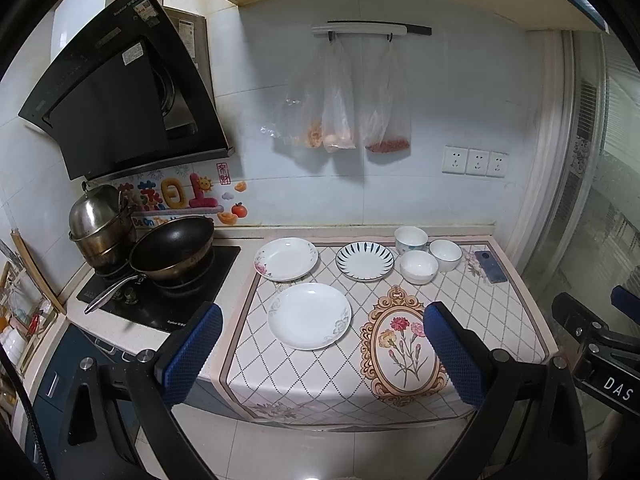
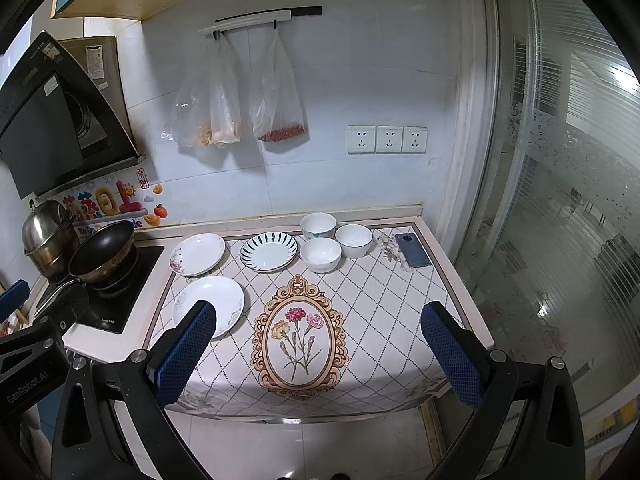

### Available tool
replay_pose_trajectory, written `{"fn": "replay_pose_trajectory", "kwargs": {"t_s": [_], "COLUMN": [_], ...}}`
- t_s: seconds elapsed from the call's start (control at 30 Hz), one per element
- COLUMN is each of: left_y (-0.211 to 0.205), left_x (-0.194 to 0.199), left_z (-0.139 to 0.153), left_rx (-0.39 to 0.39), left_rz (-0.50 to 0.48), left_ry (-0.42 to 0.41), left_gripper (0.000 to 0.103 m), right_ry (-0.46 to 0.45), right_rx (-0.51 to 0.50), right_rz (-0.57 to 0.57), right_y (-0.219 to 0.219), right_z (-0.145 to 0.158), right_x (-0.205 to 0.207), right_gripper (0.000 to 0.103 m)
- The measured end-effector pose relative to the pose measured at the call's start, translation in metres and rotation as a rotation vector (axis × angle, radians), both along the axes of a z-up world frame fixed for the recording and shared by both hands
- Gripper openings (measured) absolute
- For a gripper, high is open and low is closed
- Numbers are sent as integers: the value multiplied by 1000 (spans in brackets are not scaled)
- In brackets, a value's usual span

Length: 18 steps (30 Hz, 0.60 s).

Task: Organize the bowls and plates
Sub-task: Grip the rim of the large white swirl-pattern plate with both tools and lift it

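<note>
Three plates lie on the counter mat: a plain white plate [image 1: 309, 315] [image 2: 208, 305] nearest, a flower-edged plate [image 1: 286, 258] [image 2: 197, 254] behind it, and a blue-striped plate [image 1: 364, 261] [image 2: 269, 251] to the right. Three white bowls cluster beyond: a back bowl [image 1: 411, 239] [image 2: 318, 225], a front bowl [image 1: 419, 266] [image 2: 320, 254] and a right bowl [image 1: 445, 254] [image 2: 353, 240]. My left gripper [image 1: 324, 328] is open in front of the counter edge, holding nothing. My right gripper [image 2: 320, 320] is open too, over the mat's front, empty.
A phone [image 1: 491, 266] [image 2: 413, 250] lies at the mat's back right. A stove with a black wok [image 1: 172, 248] [image 2: 102, 252] and steel pot [image 1: 100, 224] sits on the left. Plastic bags [image 1: 340, 100] hang on the wall. A glass door [image 2: 560, 200] stands on the right.
</note>
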<state>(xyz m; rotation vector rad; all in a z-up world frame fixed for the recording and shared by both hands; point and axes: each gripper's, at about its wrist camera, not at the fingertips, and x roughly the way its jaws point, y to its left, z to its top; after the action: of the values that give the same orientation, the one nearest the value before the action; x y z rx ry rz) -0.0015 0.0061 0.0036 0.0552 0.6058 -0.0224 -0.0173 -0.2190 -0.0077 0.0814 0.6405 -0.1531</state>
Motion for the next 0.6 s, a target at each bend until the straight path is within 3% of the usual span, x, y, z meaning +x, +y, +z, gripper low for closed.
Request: {"fn": "replay_pose_trajectory", "kwargs": {"t_s": [0.23, 0.37, 0.6], "left_y": [3, 24, 68], "left_x": [7, 35, 114], "left_z": [-8, -30, -97], "left_rx": [1, 3, -11], "left_rz": [-15, 12, 87], "left_ry": [6, 51, 244], "left_gripper": [103, 103, 103], "right_ry": [-11, -42, 134], "right_rx": [24, 83, 238], "right_rz": [4, 59, 109], "right_y": [0, 2, 8], "right_z": [-1, -16, -85], "right_x": [1, 14, 86], "right_gripper": [103, 103, 103]}}
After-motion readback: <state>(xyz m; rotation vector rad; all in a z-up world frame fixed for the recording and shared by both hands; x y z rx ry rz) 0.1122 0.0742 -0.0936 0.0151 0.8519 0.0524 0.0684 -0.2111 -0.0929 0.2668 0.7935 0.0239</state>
